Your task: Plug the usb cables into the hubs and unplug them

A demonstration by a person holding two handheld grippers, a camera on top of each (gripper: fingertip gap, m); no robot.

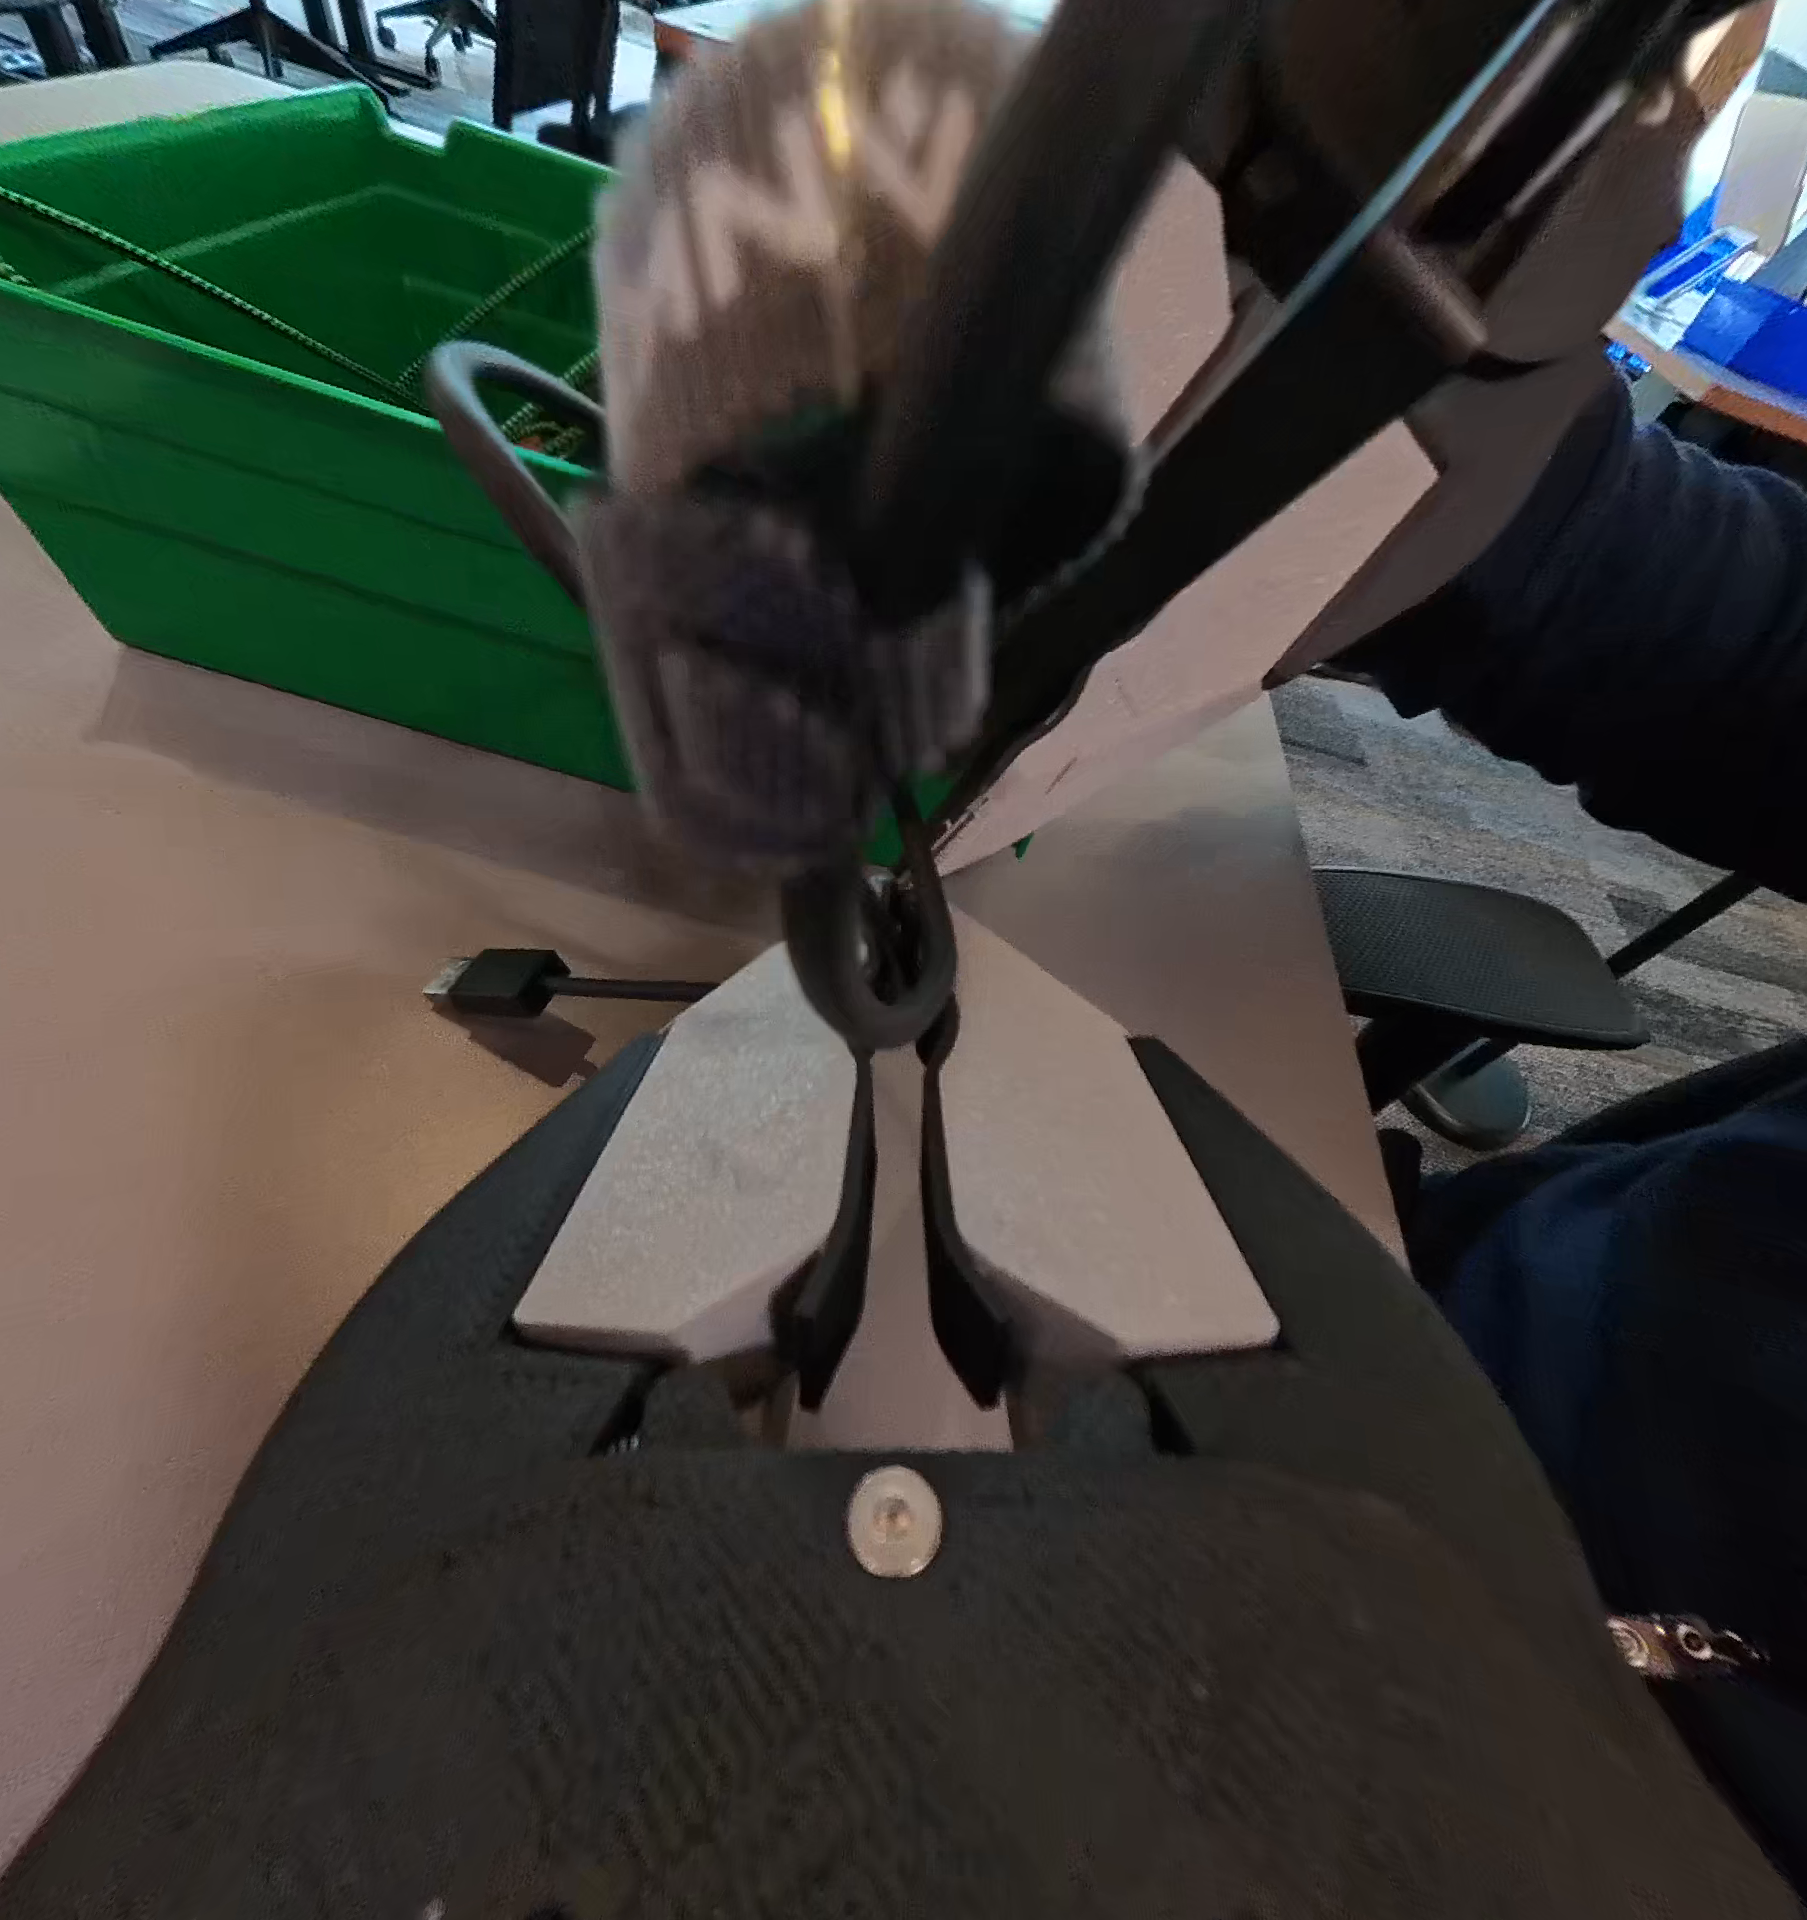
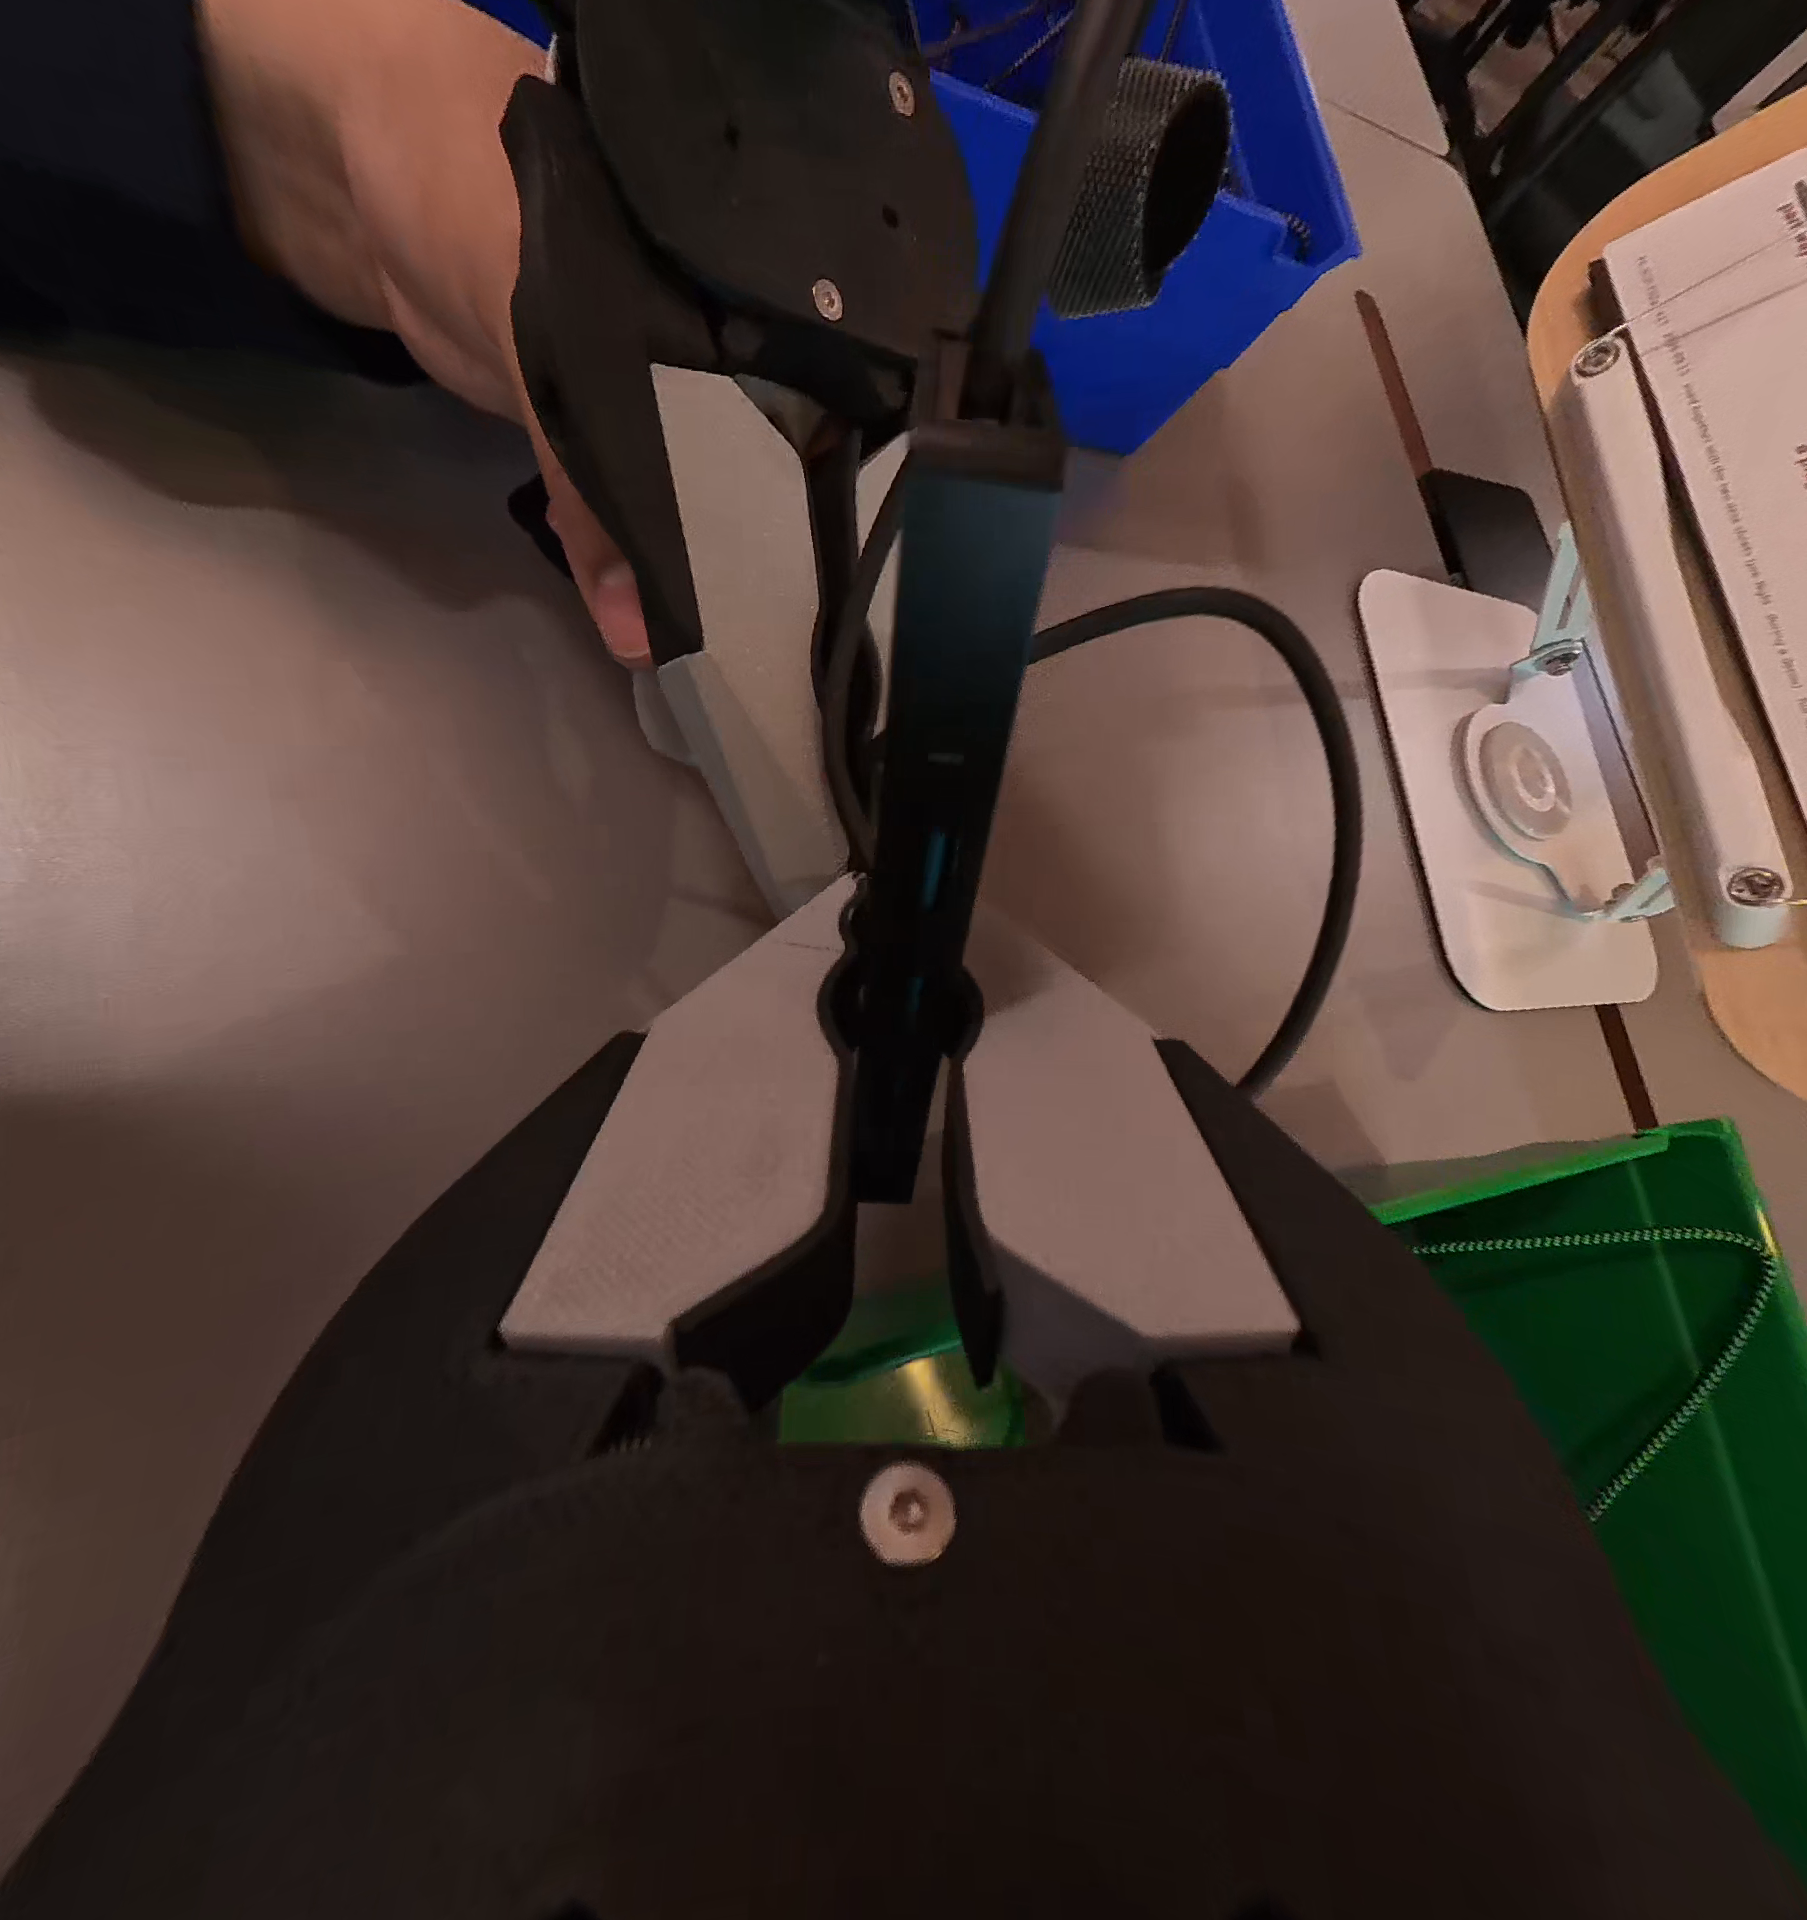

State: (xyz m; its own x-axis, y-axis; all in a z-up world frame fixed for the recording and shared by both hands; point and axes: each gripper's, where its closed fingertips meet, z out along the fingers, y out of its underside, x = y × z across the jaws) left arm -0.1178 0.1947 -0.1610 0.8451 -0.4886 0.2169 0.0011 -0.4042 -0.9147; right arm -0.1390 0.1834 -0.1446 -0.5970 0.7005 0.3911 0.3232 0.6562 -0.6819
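Fingers: right [image 2: 899, 997] pinching hub [image 2: 966, 623], left [image 1: 894, 1023] on cable [image 1: 857, 987].

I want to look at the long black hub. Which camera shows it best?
The right wrist view: the hub runs lengthwise up the picture, pinched in the right tool. The left wrist view hardly shows it, behind a blurred patch.
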